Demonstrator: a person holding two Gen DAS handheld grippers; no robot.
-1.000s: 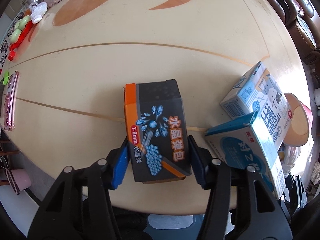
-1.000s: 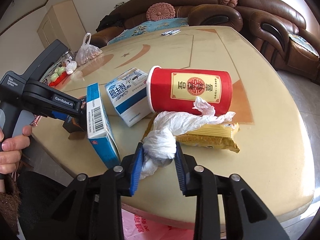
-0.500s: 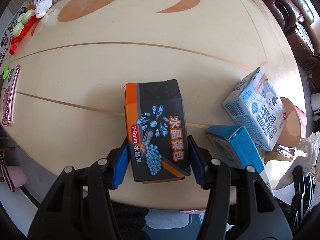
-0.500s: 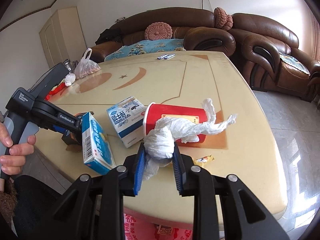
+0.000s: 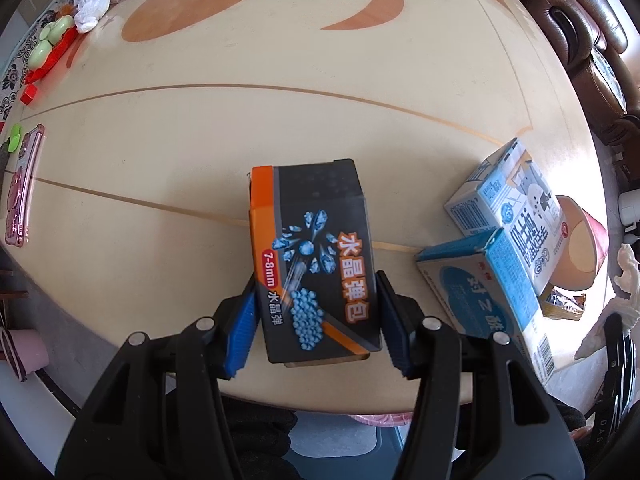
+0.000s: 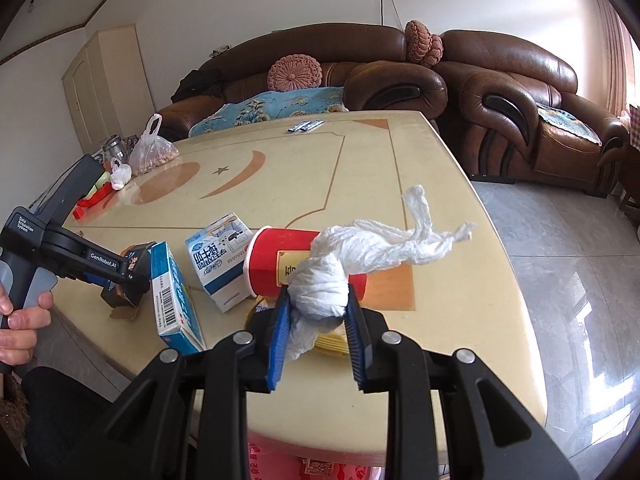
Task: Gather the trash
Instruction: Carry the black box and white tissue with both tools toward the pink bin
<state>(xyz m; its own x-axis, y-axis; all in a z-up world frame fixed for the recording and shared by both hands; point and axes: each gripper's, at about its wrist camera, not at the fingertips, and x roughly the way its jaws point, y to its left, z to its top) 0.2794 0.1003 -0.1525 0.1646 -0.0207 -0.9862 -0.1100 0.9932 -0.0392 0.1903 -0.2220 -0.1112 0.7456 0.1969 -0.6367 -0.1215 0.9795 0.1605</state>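
My left gripper (image 5: 316, 324) is shut on a black and orange box (image 5: 312, 260) near the table's front edge; the box also shows in the right wrist view (image 6: 128, 280), held just above the table. My right gripper (image 6: 318, 328) is shut on a crumpled white tissue (image 6: 360, 256) and holds it in the air above the table. On the table lie a red paper cup (image 6: 272, 264) on its side, a white and blue milk carton (image 6: 218, 260), a blue box (image 6: 174, 296) and a yellow snack wrapper (image 6: 328, 342).
The beige table (image 5: 280, 128) carries a plastic bag (image 6: 154, 152), a glass jar (image 6: 114, 152), red and green items (image 5: 44, 52) and a pink phone (image 5: 20, 196) at its left side. Brown sofas (image 6: 500, 92) stand behind. A pink bag (image 6: 320, 466) shows below the table's front edge.
My right gripper has lifted the tissue up and back off the table, away from the cup and wrapper. My left gripper keeps its hold on the black box, nearly still.
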